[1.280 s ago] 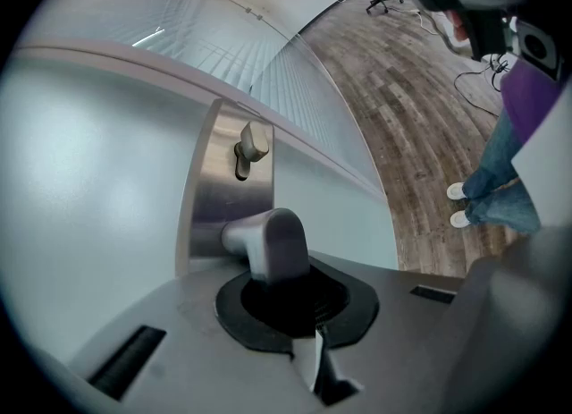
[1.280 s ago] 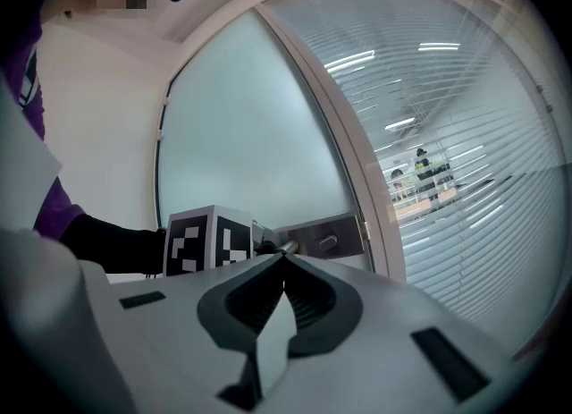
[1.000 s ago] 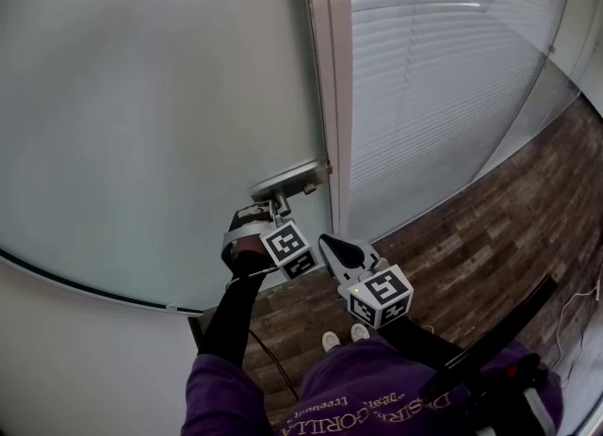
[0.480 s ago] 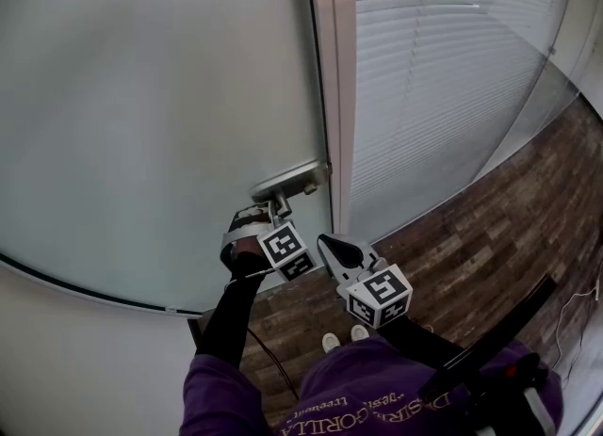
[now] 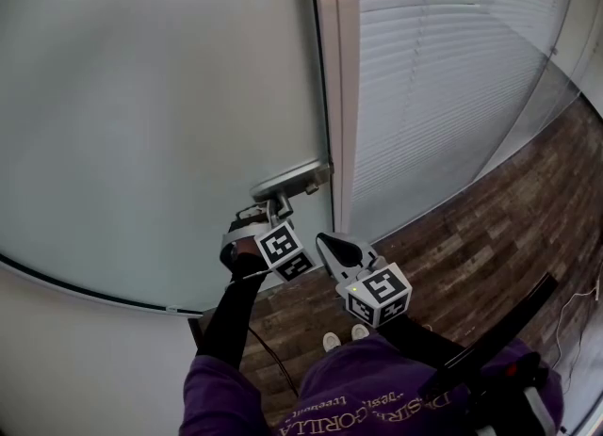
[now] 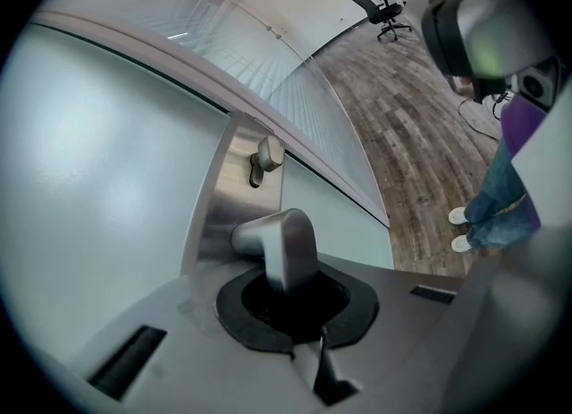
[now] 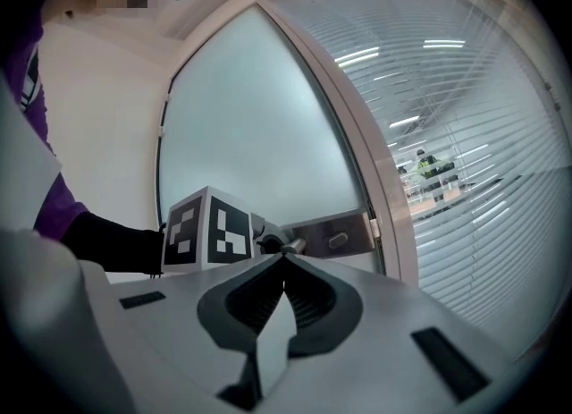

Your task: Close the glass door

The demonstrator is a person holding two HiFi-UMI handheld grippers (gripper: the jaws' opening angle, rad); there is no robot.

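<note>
Grips the rigid metal lever handle [image 6: 279, 242] in the shut left tool [image 6: 295, 300], surest hold on the probably heavy, breakable glass door [image 5: 170, 95]; holds the right tool [image 7: 284, 265] closed, empty.

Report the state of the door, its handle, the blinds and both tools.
glass door: edge at the door frame; whether it is latched cannot be told.
door handle: clamped in the left tool.
left tool: shut on the door handle.
right tool: shut, empty.
blinds: lowered, slats partly open.
</note>
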